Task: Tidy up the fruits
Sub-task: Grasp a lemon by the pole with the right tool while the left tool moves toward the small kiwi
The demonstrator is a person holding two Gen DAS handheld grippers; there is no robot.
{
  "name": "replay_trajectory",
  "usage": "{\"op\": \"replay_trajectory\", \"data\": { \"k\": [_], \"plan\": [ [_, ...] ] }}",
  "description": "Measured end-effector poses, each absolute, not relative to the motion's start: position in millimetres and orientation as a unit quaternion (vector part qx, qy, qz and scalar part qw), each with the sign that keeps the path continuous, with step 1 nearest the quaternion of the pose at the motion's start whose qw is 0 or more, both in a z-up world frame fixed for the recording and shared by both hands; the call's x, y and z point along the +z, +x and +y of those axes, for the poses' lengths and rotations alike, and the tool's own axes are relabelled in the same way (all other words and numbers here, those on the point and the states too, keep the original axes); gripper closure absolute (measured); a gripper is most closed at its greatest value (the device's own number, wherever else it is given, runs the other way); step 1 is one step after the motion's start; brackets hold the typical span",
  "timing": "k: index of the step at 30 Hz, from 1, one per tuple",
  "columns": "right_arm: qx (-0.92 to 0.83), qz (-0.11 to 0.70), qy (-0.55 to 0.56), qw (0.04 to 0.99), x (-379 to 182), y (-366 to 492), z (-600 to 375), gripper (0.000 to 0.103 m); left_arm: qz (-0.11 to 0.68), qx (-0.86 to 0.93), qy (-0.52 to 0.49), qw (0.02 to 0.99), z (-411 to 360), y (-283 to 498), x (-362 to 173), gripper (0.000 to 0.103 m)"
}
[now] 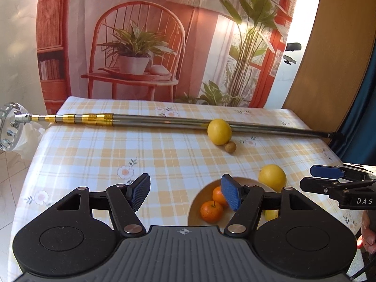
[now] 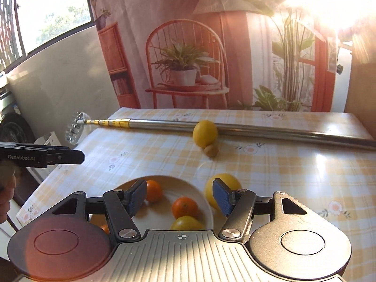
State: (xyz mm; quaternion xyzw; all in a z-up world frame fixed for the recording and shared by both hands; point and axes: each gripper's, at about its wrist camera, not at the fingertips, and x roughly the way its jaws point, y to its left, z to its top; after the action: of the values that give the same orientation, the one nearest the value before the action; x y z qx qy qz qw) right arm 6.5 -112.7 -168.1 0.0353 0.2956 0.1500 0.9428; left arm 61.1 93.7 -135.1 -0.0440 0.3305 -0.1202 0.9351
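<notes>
The left gripper [image 1: 185, 193] is hovering above the near part of the surface [image 1: 94, 155], its fingers [image 1: 140, 191] spread wide with nothing between them. The right gripper [image 2: 178, 198] is hanging over the bowl [image 2: 192, 189], its fingers [image 2: 136, 196] also spread apart and gripping nothing. In the left wrist view the right gripper is showing at the right edge, with part of a hand [image 1: 369, 235] below it; in the right wrist view the left gripper is showing at the left edge.

The bowl is sitting near the front edge of the checked yellow cloth. Inside it, two oranges [image 2: 184, 207] are lying apart from each other, and a yellow fruit [image 2: 185, 222] is lying at the near side, just beside one of the oranges. Another bit of orange is peeking out behind the right gripper's left finger arm, but it is too hidden to tell what it is.

A lemon [image 2: 223, 190] is resting on the cloth just outside the bowl, to its right. Farther back, a second lemon [image 2: 205, 132] is lying against a long metal pole [image 2: 270, 132] that is stretching across the far part of the surface, one end sticking out past the left edge. A small brown fruit [image 2: 210, 150] is lying right up against the near side of that far lemon.
</notes>
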Motion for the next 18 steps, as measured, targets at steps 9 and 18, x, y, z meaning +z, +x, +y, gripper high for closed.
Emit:
{"op": "replay_trajectory", "data": {
  "k": [9, 18],
  "plan": [
    [0.109, 0.256, 0.05, 0.959, -148, 46, -145, 0.045, 0.293, -0.101, -0.036, 0.95, 102, 89, -101, 0.034],
    [0.115, 0.285, 0.044, 0.951, -185, 78, -151, 0.045, 0.32, -0.091, -0.032, 0.942, 99, 114, -109, 0.034]
  ]
}}
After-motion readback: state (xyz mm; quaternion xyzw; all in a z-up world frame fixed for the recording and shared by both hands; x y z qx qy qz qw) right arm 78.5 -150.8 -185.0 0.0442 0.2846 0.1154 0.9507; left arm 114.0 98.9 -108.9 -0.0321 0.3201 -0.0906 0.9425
